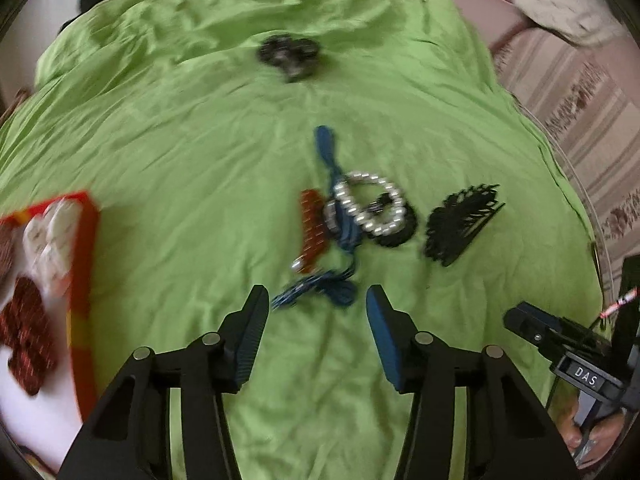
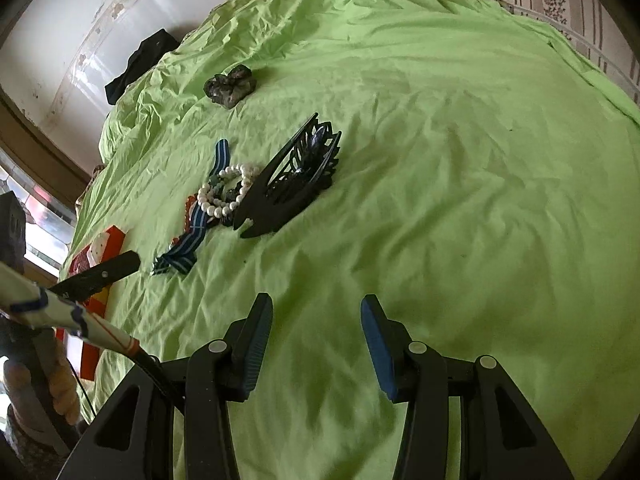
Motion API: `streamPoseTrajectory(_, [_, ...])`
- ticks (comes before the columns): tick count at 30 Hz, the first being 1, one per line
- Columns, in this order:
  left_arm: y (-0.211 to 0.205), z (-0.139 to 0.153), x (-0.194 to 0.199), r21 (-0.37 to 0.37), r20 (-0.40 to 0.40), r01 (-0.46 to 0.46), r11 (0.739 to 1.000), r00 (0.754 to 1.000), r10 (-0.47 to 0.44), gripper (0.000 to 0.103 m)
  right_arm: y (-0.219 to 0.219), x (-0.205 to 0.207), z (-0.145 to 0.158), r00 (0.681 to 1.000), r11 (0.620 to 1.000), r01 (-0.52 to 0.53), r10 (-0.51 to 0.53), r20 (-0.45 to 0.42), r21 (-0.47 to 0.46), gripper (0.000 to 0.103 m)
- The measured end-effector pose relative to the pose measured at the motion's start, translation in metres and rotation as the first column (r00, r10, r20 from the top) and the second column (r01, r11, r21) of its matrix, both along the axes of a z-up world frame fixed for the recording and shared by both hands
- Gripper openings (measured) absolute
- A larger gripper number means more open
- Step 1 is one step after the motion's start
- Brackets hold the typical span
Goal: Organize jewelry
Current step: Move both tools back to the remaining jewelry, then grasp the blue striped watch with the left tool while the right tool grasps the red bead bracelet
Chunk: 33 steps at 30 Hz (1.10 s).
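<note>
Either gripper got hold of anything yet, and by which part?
Nothing is held. The left gripper and right gripper are both open and empty above the green sheet.

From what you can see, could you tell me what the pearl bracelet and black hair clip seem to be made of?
Pearl bracelet: glossy off-white beads, probably faux pearl or plastic; highlights show on each bead.
Black hair clip: rigid cut-out shell with a dull sheen, likely moulded plastic, though metal is possible.

A home bedroom: ahead of the claw a bed lies under a rumpled green sheet [image 1: 180, 152], hair clips and a pearl bracelet [image 1: 372, 204] strewn on it, with a striped pink sofa [image 1: 568, 92] off to its right.
</note>
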<state>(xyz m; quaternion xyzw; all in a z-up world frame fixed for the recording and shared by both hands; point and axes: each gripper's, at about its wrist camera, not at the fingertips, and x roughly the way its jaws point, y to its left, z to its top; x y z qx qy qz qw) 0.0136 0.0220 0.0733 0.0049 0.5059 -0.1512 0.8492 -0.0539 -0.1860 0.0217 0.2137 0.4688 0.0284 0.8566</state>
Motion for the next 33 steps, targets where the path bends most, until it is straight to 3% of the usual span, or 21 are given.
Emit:
streamPoseTrajectory(4, [-0.017,-0.009,0.012,0.004,-0.006,0.071,0.997,0.997,-0.071,0.048,0.000,0.009,-0.002,1.000,1.000,-0.004,0.004,0.001,0.020,0.050])
streamPoseTrajectory(7, [-0.024,-0.020,0.020,0.009,-0.031,0.103,0.995,0.994,-0.103,0.040,0.001,0.016,-0.002,1.000,1.000,-0.009,0.009,0.004,0.019,0.051])
streamPoseTrajectory(14, [-0.031,-0.037,0.033,0.013,-0.059,0.137,0.990,0.989,-0.136,0.039,-0.001,0.027,-0.006,1.000,1.000,-0.007,0.007,0.004,0.028,0.052])
streamPoseTrajectory(17, [-0.033,-0.045,0.031,0.031,-0.086,0.144,0.989,0.986,-0.140,0.004,-0.002,0.030,-0.007,1.000,1.000,0.001,-0.001,0.001,0.025,0.052])
streamPoseTrajectory(24, [0.003,-0.029,-0.004,-0.085,-0.100,0.084,0.993,0.991,-0.092,0.002,-0.004,0.026,-0.008,1.000,1.000,-0.001,0.001,-0.006,0.017,0.052])
streamPoseTrajectory(33, [0.056,-0.038,-0.069,-0.131,-0.157,0.024,0.991,0.987,-0.045,0.002,0.016,0.019,-0.008,0.998,0.998,-0.058,0.058,-0.015,0.030,0.052])
